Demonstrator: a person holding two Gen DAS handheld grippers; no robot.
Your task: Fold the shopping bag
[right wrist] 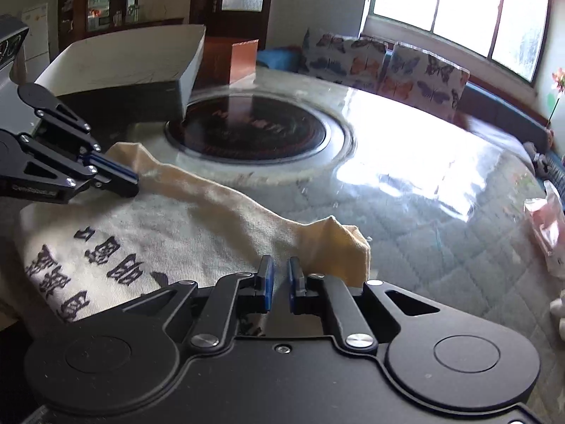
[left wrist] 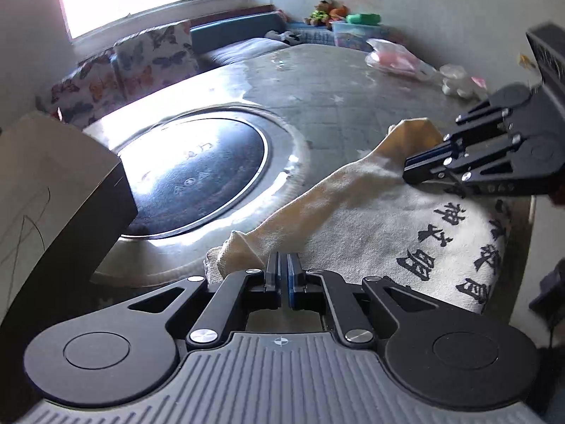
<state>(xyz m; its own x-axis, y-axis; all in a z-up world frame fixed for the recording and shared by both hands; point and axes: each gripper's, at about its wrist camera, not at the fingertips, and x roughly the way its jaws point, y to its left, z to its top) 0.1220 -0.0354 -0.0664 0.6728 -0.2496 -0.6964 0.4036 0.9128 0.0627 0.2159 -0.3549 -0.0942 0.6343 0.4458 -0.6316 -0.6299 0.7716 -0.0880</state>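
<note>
Your shopping bag, a cream canvas tote printed with black characters, lies spread on the desk at the edge nearest you, and its far edge is lifted into a soft ridge that runs across in front of you, from one hand to the other. Each end of that ridge is a raised corner, and each corner sits at a gripper. The left gripper has its jaws together, pinched on the left corner of the cloth. The right gripper has its jaws nearly together on the right corner; a thin layer of canvas seems to lie between them, though the contact itself is hard to see. So the bag's long axis lies between your two hands, and both hands are equally close to it. Beyond the ridge, toward the desk's middle, sits a round black cooktop set into the surface, and a cardboard box stands at the left edge.
</note>
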